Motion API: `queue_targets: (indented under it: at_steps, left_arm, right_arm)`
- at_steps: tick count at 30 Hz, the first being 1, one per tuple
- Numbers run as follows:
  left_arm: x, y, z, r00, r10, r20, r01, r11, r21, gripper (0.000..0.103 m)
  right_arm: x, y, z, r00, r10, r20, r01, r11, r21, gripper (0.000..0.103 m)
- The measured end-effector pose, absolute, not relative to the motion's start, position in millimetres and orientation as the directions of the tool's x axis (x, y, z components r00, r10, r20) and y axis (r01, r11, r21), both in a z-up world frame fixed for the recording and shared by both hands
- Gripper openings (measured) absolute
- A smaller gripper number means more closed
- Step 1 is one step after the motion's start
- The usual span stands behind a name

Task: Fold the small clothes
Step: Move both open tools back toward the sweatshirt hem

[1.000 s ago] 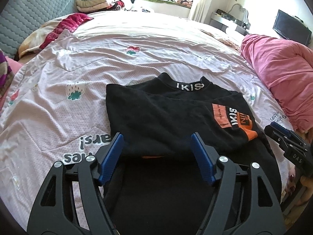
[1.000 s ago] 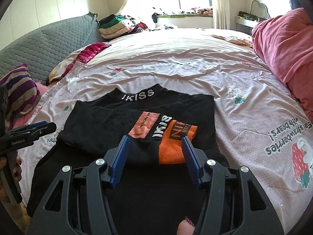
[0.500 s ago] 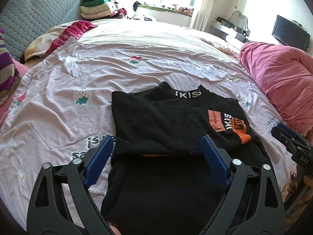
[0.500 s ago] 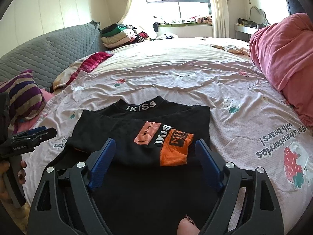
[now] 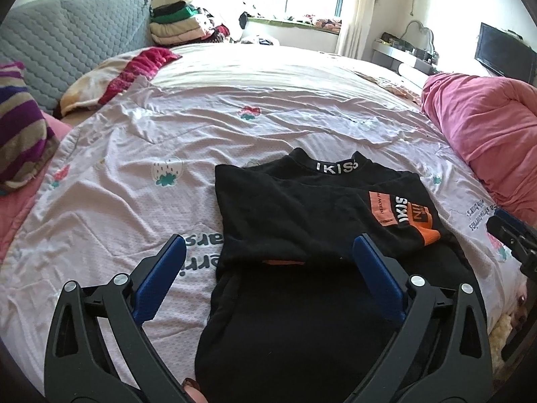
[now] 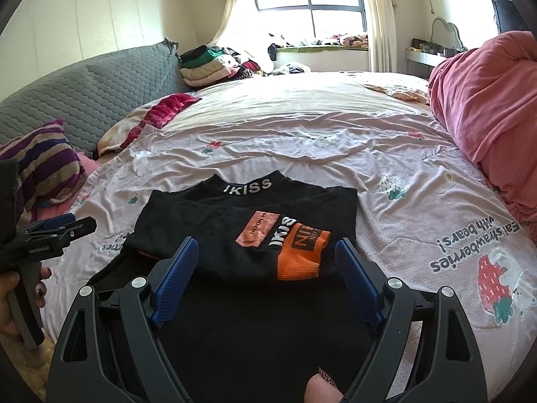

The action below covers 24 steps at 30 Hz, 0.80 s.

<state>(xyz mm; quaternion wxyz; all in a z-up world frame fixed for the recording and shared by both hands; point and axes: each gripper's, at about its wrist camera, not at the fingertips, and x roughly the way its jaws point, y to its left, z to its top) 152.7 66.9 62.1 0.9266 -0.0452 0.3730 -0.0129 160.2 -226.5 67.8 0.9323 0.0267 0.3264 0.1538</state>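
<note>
A black long-sleeved top (image 5: 302,215) lies on the pink strawberry bedsheet (image 5: 134,154), collar away from me, with white IKISS lettering. Both sleeves are folded across its chest; one ends in an orange cuff (image 6: 298,252). The top also shows in the right wrist view (image 6: 208,215). My left gripper (image 5: 268,245) is open and empty above the top's lower left part. My right gripper (image 6: 265,252) is open and empty above the lower right part, near the orange cuff. Each gripper shows at the edge of the other's view.
A pink quilt (image 5: 486,134) is heaped on the right of the bed. A striped pillow (image 6: 47,164) and a grey quilted headboard (image 5: 67,43) are on the left. Folded clothes (image 6: 208,67) are stacked at the far end by the window.
Both grippers opened wider and drew back and up from the top. The folded sleeves stay lying on the chest.
</note>
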Motion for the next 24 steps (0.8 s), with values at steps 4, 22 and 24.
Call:
queue_targets:
  at_steps: [4, 22, 24]
  left_arm:
    - [143, 64, 68, 0.737, -0.041, -0.675, -0.01, 0.997, -0.073, 0.093]
    - [102, 56, 53, 0.72, -0.032, -0.693, -0.033, 0.996, -0.08, 0.093]
    - [100, 58, 47, 0.71, -0.02, -0.704, -0.045, 0.996, -0.074, 0.093]
  right_arm:
    - [155, -231, 71, 0.742, 0.305, -0.597, -0.27, 0.951, 0.151, 0.083]
    - [130, -247, 65, 0.72, 0.315, -0.618, -0.293, 0.946, 0.141, 0.083]
    - [127, -250, 62, 0.714, 0.317, -0.625, -0.293, 0.945, 0.144, 0.083]
